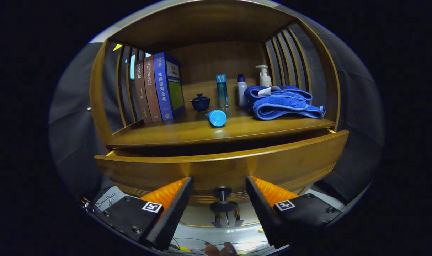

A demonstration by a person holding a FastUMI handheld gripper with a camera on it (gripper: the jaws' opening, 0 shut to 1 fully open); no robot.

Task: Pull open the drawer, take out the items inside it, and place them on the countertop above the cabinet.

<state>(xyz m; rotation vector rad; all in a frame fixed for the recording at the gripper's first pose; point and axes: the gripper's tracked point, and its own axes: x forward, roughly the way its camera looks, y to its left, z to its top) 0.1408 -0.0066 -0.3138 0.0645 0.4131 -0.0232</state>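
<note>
The wooden drawer (294,161) under the countertop (173,133) stands pulled out a little, and a dark gap shows behind its front panel. Its inside is hidden from here. A dark round knob (223,203) sticks out from the lower middle of the drawer front. My gripper (218,181) is open, one finger on each side of the knob with a clear gap to it. The fingertips reach close to the drawer front.
On the countertop stand three books (159,89), a lidded dark teacup (200,102), a tall blue bottle (222,90), a white bottle (241,90) and a pump bottle (264,75). A blue cylinder (216,117) lies near the front edge. A folded blue towel (283,102) lies to the right. Slatted sides enclose the shelf.
</note>
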